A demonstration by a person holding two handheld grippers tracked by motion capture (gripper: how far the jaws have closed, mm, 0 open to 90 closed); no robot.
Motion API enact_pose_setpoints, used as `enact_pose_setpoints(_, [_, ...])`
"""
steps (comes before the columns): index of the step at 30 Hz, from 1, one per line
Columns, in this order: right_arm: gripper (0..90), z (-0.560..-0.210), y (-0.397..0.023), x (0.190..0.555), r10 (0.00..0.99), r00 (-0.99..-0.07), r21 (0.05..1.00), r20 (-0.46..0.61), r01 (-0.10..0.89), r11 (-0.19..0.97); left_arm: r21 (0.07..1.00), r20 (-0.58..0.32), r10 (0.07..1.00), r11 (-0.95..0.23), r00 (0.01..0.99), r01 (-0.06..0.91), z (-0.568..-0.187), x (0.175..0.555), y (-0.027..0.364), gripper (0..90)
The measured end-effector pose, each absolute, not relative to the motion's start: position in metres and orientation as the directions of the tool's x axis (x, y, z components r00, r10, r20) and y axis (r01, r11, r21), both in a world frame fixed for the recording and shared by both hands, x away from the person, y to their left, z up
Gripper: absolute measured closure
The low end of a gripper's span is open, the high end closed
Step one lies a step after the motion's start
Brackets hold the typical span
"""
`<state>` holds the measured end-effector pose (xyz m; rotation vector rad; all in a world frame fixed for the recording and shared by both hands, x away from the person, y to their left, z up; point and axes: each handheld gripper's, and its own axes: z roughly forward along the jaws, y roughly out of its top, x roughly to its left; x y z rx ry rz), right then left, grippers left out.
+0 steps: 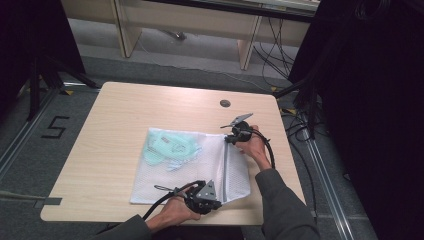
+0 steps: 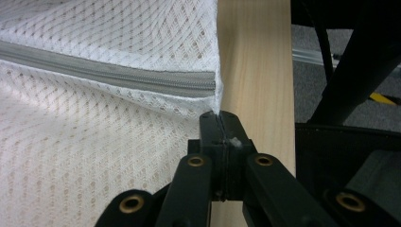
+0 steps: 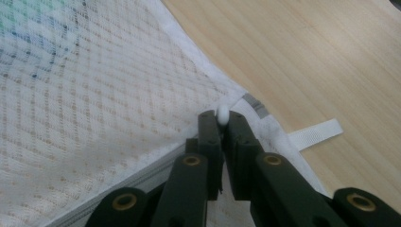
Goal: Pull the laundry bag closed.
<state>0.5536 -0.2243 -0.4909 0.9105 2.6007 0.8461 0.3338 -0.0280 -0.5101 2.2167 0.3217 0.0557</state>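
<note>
A white mesh laundry bag (image 1: 195,172) lies flat on the wooden table (image 1: 110,130), with a pale green garment (image 1: 167,147) inside its far left part. A grey zipper (image 1: 226,167) runs along the bag's right side. My left gripper (image 1: 221,202) is at the bag's near right corner. In the left gripper view the gripper (image 2: 220,116) is shut on the mesh edge just below the zipper's end (image 2: 142,80). My right gripper (image 1: 230,141) is at the far end of the zipper. In the right gripper view it (image 3: 221,117) is shut on the small white zipper pull (image 3: 222,112).
A white tape loop (image 3: 314,133) sticks out of the bag's far corner onto bare wood. A round cable port (image 1: 225,103) sits near the table's far edge. Black cables (image 1: 300,125) hang off the right side, and the table's right edge (image 2: 288,94) runs close to my left gripper.
</note>
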Motion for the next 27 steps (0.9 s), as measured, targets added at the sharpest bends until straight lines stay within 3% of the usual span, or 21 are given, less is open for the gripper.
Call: enact_pose_setpoints(27, [84.4,-0.4907,-0.2246,0.5541,0.652,-0.756,0.617,-0.051,0.490,0.616,0.769,-0.097,0.263,-0.593,0.960,0.240,-0.5090,0.3404,-0.0284,88.3])
